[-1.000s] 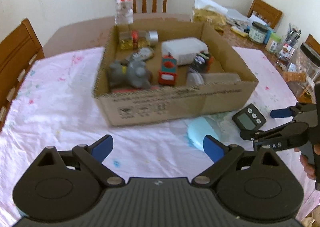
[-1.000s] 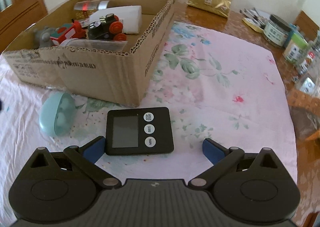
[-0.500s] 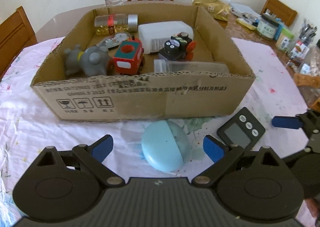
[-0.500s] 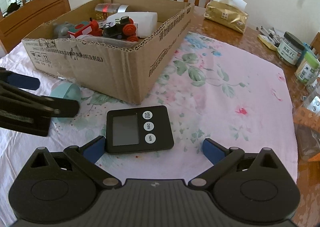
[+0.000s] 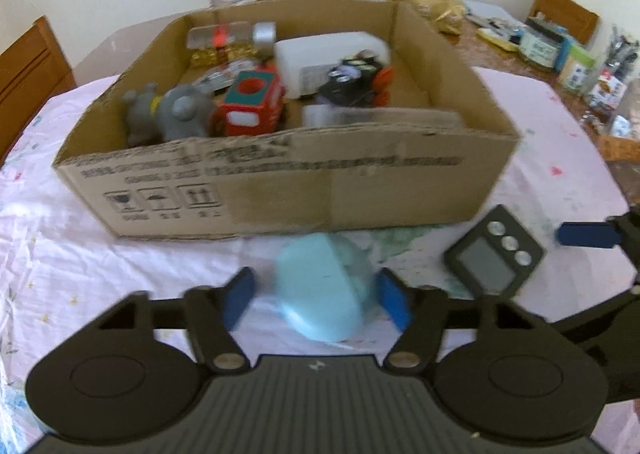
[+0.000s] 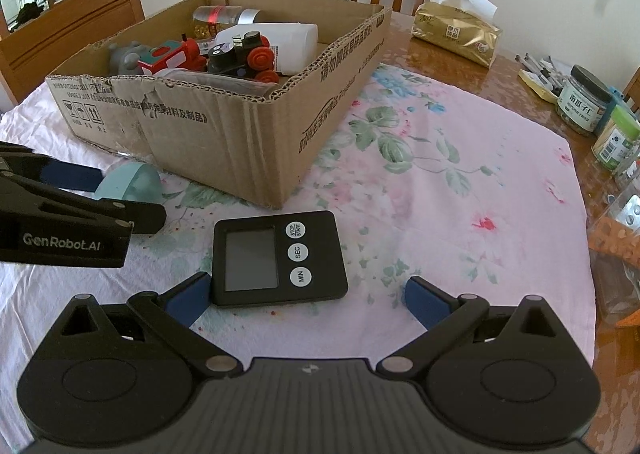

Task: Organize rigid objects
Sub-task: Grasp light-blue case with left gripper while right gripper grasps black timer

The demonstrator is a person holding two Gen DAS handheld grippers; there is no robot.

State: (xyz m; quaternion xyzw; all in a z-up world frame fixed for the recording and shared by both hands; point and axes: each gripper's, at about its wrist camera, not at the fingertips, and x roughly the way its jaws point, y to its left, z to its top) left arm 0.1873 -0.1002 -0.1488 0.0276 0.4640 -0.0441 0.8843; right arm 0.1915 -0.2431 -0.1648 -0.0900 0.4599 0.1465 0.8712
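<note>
Beginning at the left: pink floral tablecloth (image 5: 80,262) underneath everything, and the left gripper (image 5: 316,296) low over it, jaws just drawn inward with the pale blue egg-shaped plastic case (image 5: 324,282) between them. Now apparently clamped on that case across its short width, right pad (image 5: 394,304) against its flank, left pad hard to judge through the blur. Case on the cloth, just near of the open brown cardboard box (image 5: 280,190), long axis running roughly away from the fingers toward the box wall. Straight beyond the fingertips, then, the near wall; probably a lift up and over it, with a clipped rim as the risk if kept too low. Inside the box already, left to right: grey rubber animal figure (image 5: 172,114), red toy train car (image 5: 252,102), black toy locomotive with orange wheels (image 5: 356,82), white plastic bottle lying behind them. Further right, on the cloth near the box's near right corner: flat black digital kitchen timer (image 6: 276,258), screen up, buttons on its right side. Around it the right gripper (image 6: 308,286), fingers spread wide, holding nothing; left pad touching the timer's near left corner, right pad well clear. Timer's longer side across the gap, sitting left of centre. Clearly the nearer hand for the timer; likely needs a small shift left before closing.
</note>
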